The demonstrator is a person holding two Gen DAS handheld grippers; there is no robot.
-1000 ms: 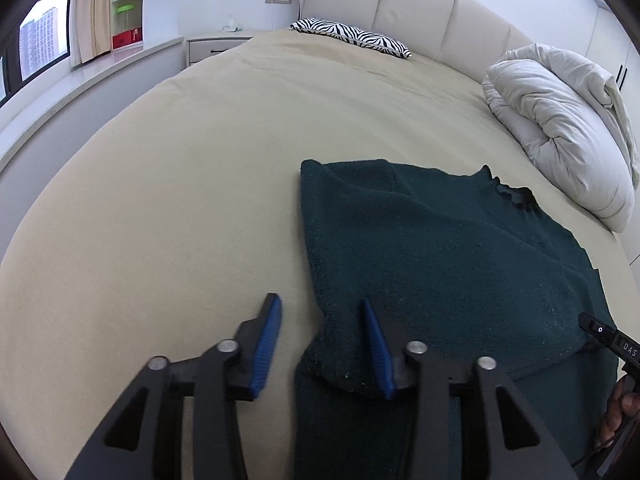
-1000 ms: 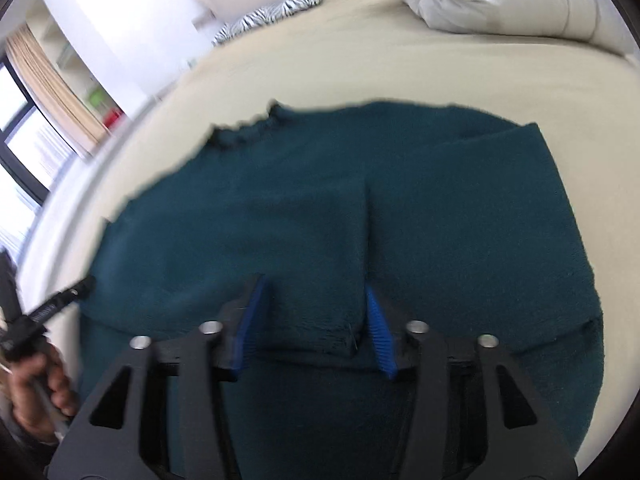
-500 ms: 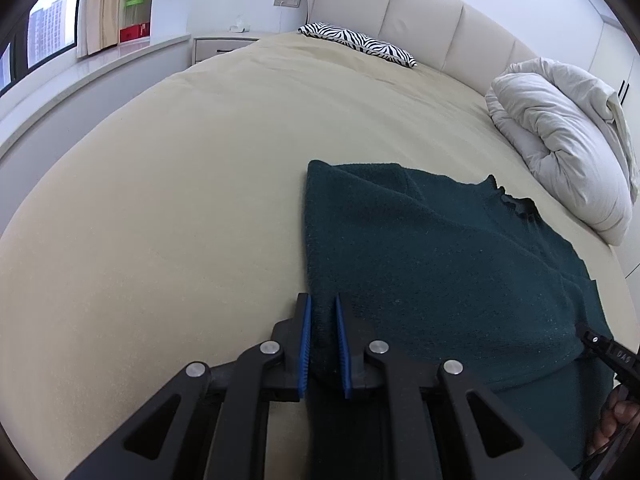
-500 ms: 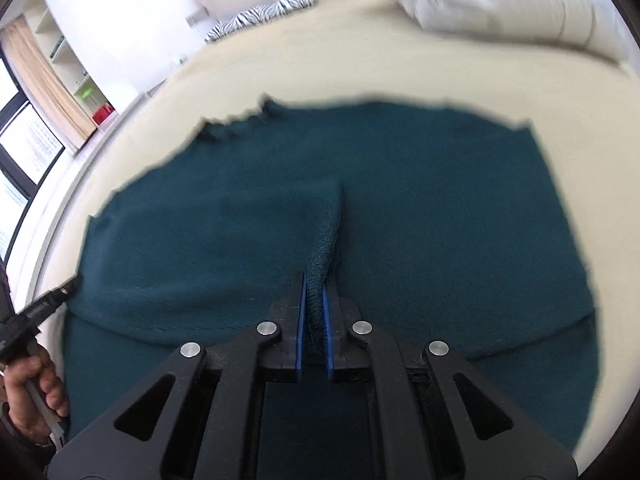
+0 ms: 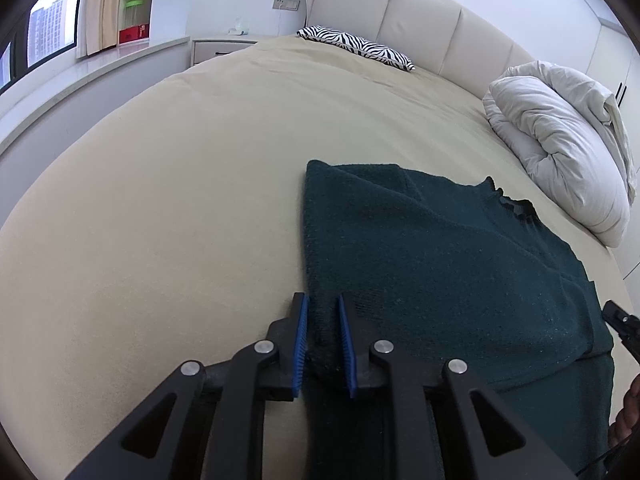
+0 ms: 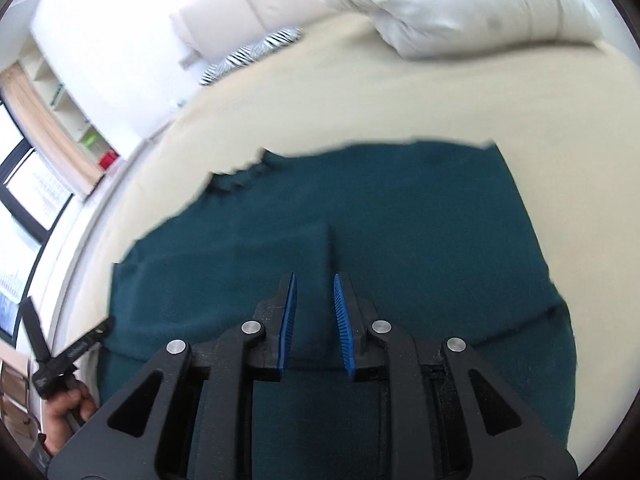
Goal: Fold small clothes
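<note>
A dark green knit sweater (image 5: pixel 440 264) lies spread on the beige bed (image 5: pixel 180 200), with its sleeves folded in over the body. My left gripper (image 5: pixel 321 298) sits at the sweater's near left edge. Its jaws are opening slightly, and the edge fabric is bunched between the blue pads, which press on it. In the right wrist view the sweater (image 6: pixel 400 220) lies flat. My right gripper (image 6: pixel 314 276) hovers over the folded sleeve's edge. Its jaws are opening and the pads touch no fabric.
A rolled white duvet (image 5: pixel 560 140) lies at the bed's right side. A zebra pillow (image 5: pixel 356 46) rests by the padded headboard (image 5: pixel 420 12). A nightstand (image 5: pixel 220 46) and window ledge run along the left. A hand (image 6: pixel 68 404) holds the left gripper's handle.
Both grippers went from open to pinched on the sweater. The right one then spread apart and lifted, and its pinched ridge dropped flat. The left one keeps the edge between its pads.
</note>
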